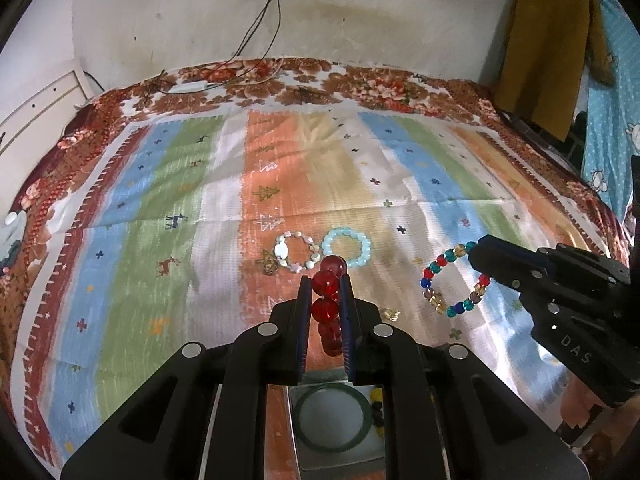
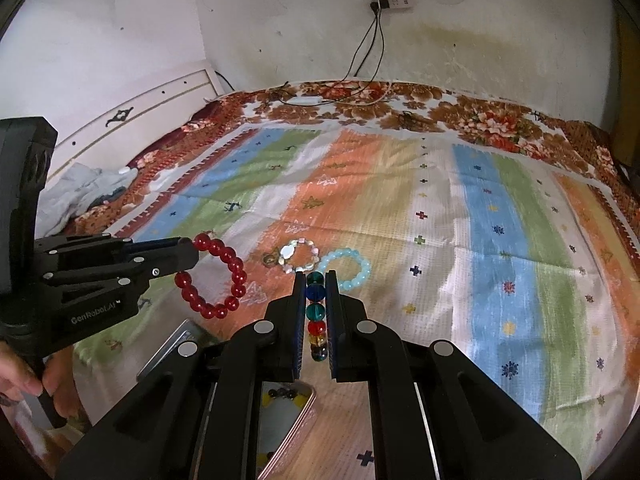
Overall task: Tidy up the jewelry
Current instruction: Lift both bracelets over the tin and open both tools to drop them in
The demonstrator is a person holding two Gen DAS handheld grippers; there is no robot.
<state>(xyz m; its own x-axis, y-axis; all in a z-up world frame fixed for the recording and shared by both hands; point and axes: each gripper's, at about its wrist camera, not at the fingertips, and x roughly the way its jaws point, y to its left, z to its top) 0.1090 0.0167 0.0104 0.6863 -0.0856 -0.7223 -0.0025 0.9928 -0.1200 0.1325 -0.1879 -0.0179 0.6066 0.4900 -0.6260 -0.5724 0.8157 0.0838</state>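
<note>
Left gripper (image 1: pixel 326 280) clamps red bracelet (image 2: pixel 212 276), right gripper (image 2: pixel 315 280) clamps multicolour bracelet (image 1: pixel 454 280); both held above striped cloth (image 1: pixel 160 184), tin (image 2: pixel 296 420) just below

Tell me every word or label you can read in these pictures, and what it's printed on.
"DAS": white letters on the black body of the right tool, seen from the left wrist camera; it may be cut off.
"GenRobot.AI": white lettering on the side of the left tool, seen from the right wrist camera.
The wall power strip has markings too small to read.
</note>
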